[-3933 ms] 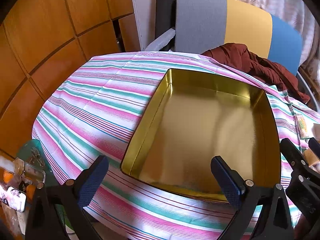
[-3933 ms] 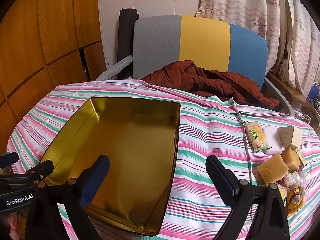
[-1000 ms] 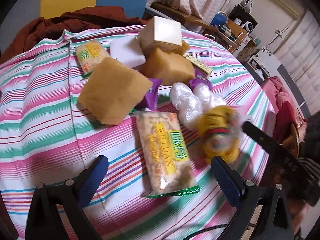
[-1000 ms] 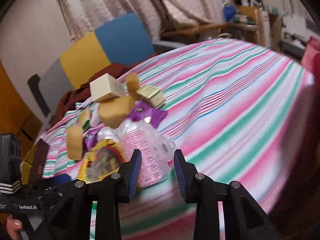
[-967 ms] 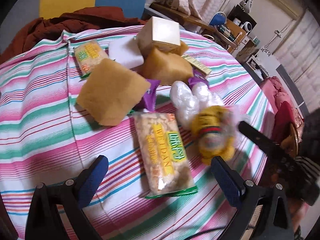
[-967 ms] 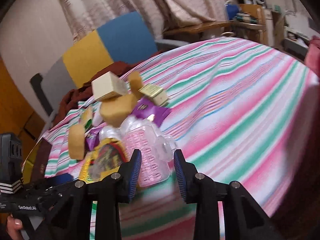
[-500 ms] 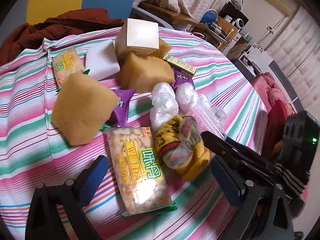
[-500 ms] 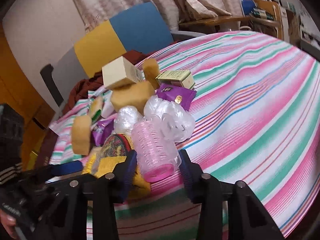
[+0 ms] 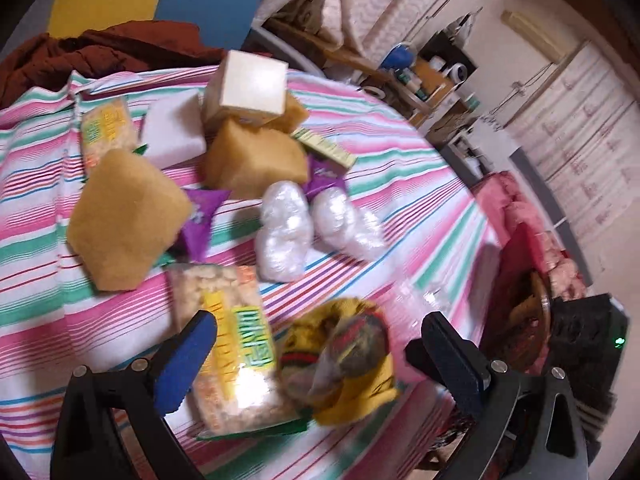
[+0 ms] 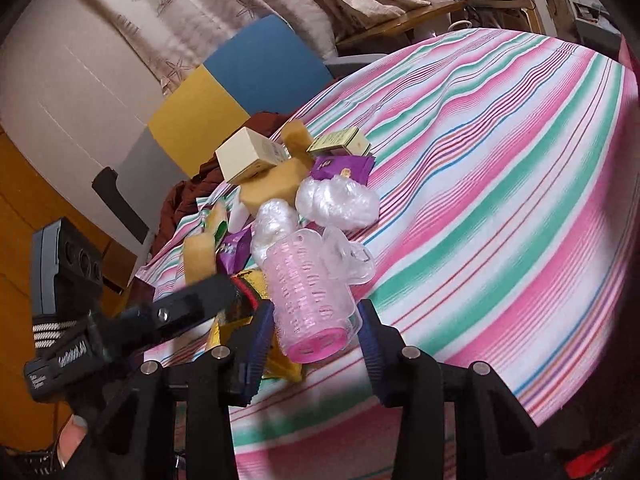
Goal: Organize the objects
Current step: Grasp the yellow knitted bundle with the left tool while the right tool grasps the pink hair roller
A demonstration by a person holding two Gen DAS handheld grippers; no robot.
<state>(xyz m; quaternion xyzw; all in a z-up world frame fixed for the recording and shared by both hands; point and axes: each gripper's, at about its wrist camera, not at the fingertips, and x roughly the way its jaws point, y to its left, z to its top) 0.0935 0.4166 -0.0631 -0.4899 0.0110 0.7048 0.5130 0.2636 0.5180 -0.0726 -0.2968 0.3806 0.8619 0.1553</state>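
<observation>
My right gripper (image 10: 316, 336) is shut on a clear pink baby bottle (image 10: 308, 292) and holds it lifted above the striped tablecloth (image 10: 500, 160). My left gripper (image 9: 320, 360) is open, its fingers either side of a yellow patterned sock bundle (image 9: 340, 356) and a puffed-rice snack pack (image 9: 228, 340). The sock bundle also shows in the right wrist view (image 10: 248, 288), behind the left gripper's finger (image 10: 196, 304). Beyond lie two plastic-wrapped white bundles (image 9: 284, 236), yellow sponges (image 9: 124, 216), purple packets (image 9: 200, 220) and a cream box (image 9: 248, 88).
A chair with grey, yellow and blue back (image 10: 224, 92) holds a brown jacket (image 9: 92, 52). A white sponge (image 9: 172, 132), a second snack pack (image 9: 104, 128) and a green box (image 10: 340, 140) lie among the pile. The table edge drops off at right (image 9: 472, 264).
The right gripper has lifted the pink bottle off the pile. The left gripper has moved closer over the sock bundle and snack pack.
</observation>
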